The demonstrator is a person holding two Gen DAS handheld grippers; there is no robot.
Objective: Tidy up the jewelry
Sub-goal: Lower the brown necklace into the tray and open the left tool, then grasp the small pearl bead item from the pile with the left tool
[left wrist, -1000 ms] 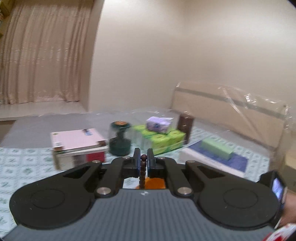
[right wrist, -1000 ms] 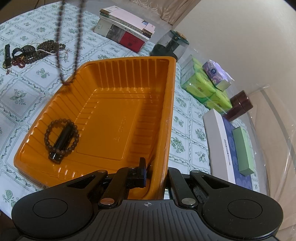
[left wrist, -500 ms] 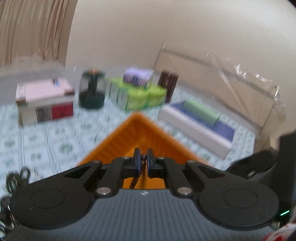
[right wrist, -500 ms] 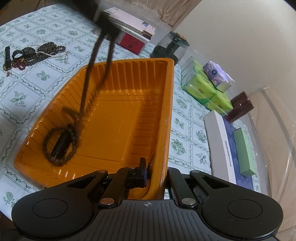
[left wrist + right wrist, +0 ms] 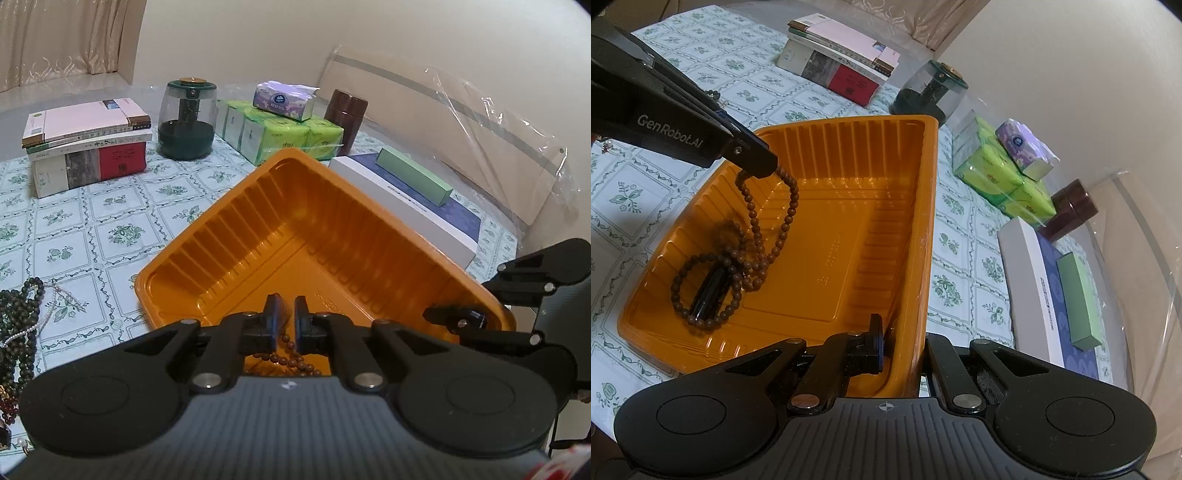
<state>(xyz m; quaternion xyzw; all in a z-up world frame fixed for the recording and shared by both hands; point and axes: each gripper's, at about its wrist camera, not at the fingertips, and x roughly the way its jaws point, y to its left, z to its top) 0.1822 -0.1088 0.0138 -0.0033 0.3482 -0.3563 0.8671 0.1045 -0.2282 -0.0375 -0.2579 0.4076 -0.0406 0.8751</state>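
Note:
An orange plastic tray (image 5: pixel 332 236) (image 5: pixel 849 229) lies on the floral tablecloth. My left gripper (image 5: pixel 285 314) (image 5: pixel 759 168) hangs over the tray's left part; its jaws stand a small way apart, and a long brown bead necklace (image 5: pixel 768 229) (image 5: pixel 291 356) still drapes from the tip, its lower end coiled on the tray floor. A brown bead bracelet (image 5: pixel 701 288) around a black cylinder (image 5: pixel 709 288) lies in the tray. My right gripper (image 5: pixel 899 347) is shut on the tray's near right wall. More bead strands (image 5: pixel 18 332) lie on the cloth at left.
Stacked books (image 5: pixel 85 144), a green glass jar (image 5: pixel 186 118), green tissue packs (image 5: pixel 280 129) with a purple pack on top, a brown canister (image 5: pixel 345 118) and a white-blue box (image 5: pixel 406 199) with a green box on it stand behind the tray.
My left gripper came down over the tray with the long necklace, lowering its lower end onto the tray floor by the bracelet. Its jaws have parted slightly. The right gripper kept holding the tray wall.

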